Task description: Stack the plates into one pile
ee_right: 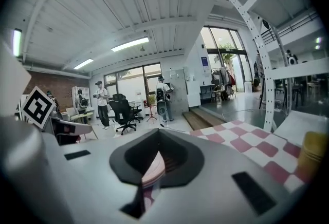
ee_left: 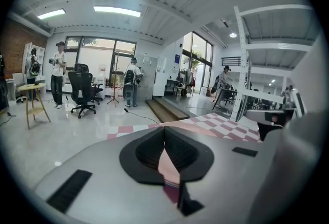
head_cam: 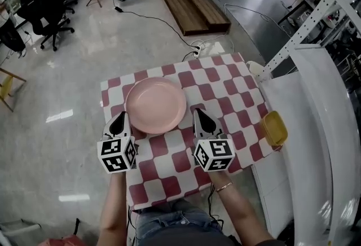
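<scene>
The pink plate [head_cam: 155, 105] is round and plain. It lies flat, face up, on the checked surface [head_cam: 237, 87], nearer the far left corner.

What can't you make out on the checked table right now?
1. Plate count: the head view looks down on the round pink plate, hiding any beneath it.
2. Plate in the gripper views: the bodies of the left gripper and right gripper cover all but a pink sliver.
3. The small yellow plastic container: too small in the head view; cut off at the right gripper view's edge.
</scene>
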Motion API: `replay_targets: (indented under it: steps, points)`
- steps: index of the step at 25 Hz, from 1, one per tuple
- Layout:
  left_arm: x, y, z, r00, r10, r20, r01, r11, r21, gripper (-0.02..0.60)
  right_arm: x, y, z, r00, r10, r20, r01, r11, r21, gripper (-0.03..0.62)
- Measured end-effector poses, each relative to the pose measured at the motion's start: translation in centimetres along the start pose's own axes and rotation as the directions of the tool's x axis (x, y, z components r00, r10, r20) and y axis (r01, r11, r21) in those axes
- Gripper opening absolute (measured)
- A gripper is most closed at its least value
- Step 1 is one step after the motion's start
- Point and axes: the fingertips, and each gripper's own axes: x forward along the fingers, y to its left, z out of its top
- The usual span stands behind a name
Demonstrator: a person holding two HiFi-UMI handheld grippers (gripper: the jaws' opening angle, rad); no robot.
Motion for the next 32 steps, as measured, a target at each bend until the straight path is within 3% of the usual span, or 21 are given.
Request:
replay_targets:
  steps: [10,32]
  points:
    - [-3.9,-2.4,1.3,0.998,-0.016,0.063,0.014,0.999,0.037,0.017,-4.6,0.2,1.8,0.997,0.011,0.074,-0.01,1.0,-0.012,0.011]
    - [-10.2,-6.1,1.5,0.991,-0.069,0.117,0.062,0.996,0.066,0.017,-11.4,1.1,1.9,0.993,0.021,0.116,-0.02,1.0,-0.007,0.008]
